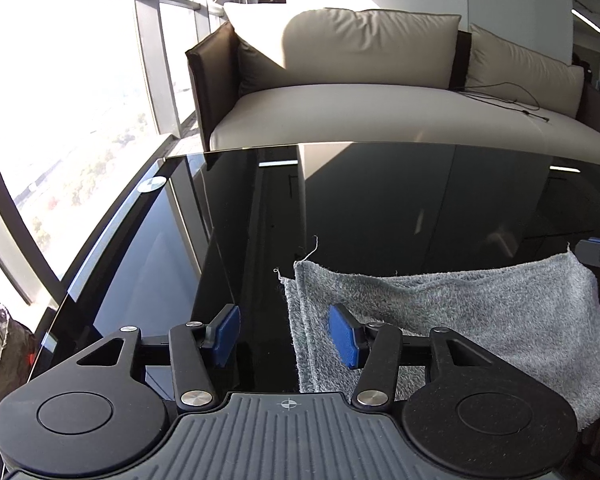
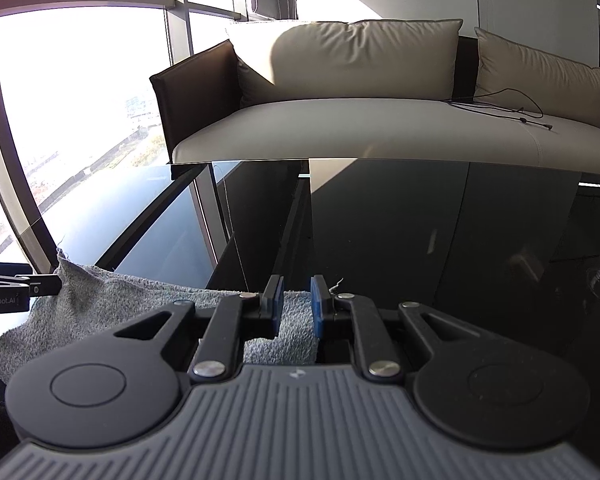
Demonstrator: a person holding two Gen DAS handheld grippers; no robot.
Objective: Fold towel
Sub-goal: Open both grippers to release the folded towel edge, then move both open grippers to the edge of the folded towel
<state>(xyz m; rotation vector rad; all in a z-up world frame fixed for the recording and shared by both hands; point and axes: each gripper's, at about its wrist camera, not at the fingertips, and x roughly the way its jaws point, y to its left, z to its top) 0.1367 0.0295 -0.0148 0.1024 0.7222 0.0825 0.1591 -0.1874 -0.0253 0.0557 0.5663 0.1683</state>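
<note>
grey terry towel (image 1: 460, 320) lies folded on the black glass table (image 1: 340, 208), at 4 o'clock in the left wrist view. left gripper (image 1: 286, 336) has jaws spread wide over the towel's edge. right gripper (image 2: 296, 308) jaws stand slightly apart over the towel's corner, gripping nothing.

The towel (image 1: 460, 312) lies on the table (image 1: 340, 208), with the sofa (image 1: 380, 100) behind.

Both cameras sit low and close over a glass table (image 1: 380, 208), each looking forward along its gripper toward a sofa (image 1: 380, 112). The left view stands left of the right; both share the towel (image 1: 480, 312), table and sofa.
</note>
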